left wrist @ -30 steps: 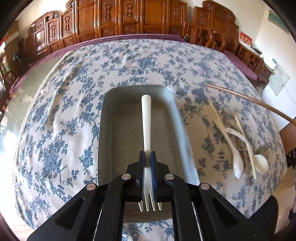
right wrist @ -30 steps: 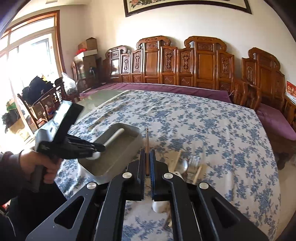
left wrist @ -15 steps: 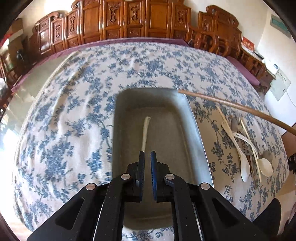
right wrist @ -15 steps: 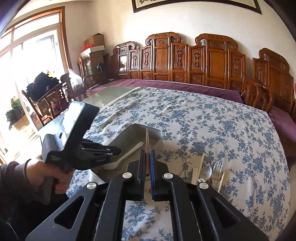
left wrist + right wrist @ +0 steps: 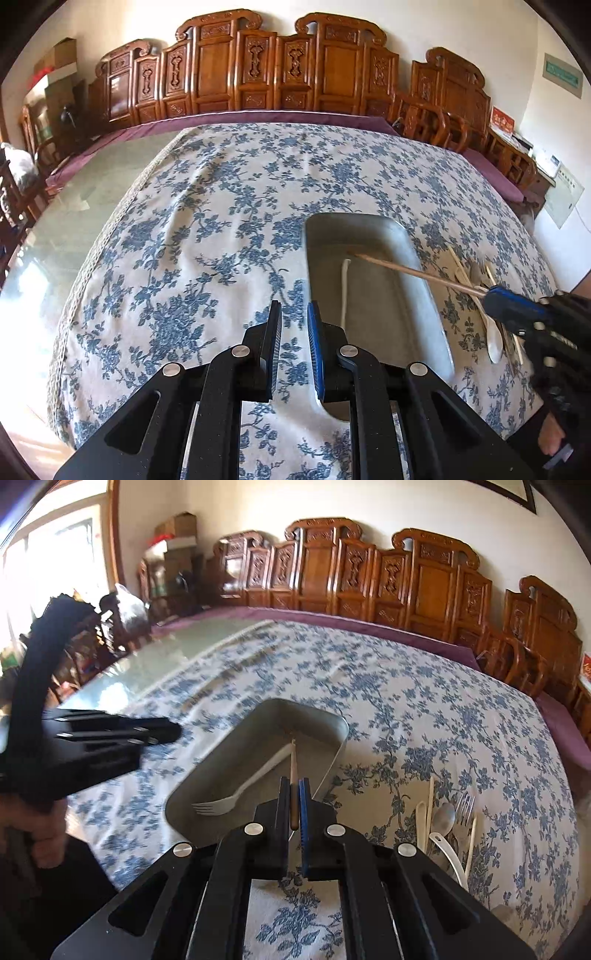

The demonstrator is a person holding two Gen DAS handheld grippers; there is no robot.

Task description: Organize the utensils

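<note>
A grey metal tray (image 5: 373, 226) lies on the flowered tablecloth, and a white plastic fork (image 5: 243, 791) rests inside it. My left gripper (image 5: 294, 309) hovers over the cloth just left of the tray. Its jaws are opening and nothing is between them. My right gripper (image 5: 294, 782) is shut on a wooden chopstick (image 5: 293, 760). The chopstick's far tip hangs over the tray's far half, near the end of the fork's handle. In the left wrist view the chopstick (image 5: 417, 273) slants in from the right gripper (image 5: 496, 299) at the right.
A pile of loose utensils (image 5: 445, 821) lies on the cloth right of the tray: white spoons, a metal spoon, a metal fork, pale sticks. Bare glass tabletop (image 5: 85, 221) shows at the left. Carved wooden chairs (image 5: 258, 70) line the far side.
The left gripper let the white fork go into the tray, drew back to the left and parted its jaws. The right gripper carried the chopstick down over the tray.
</note>
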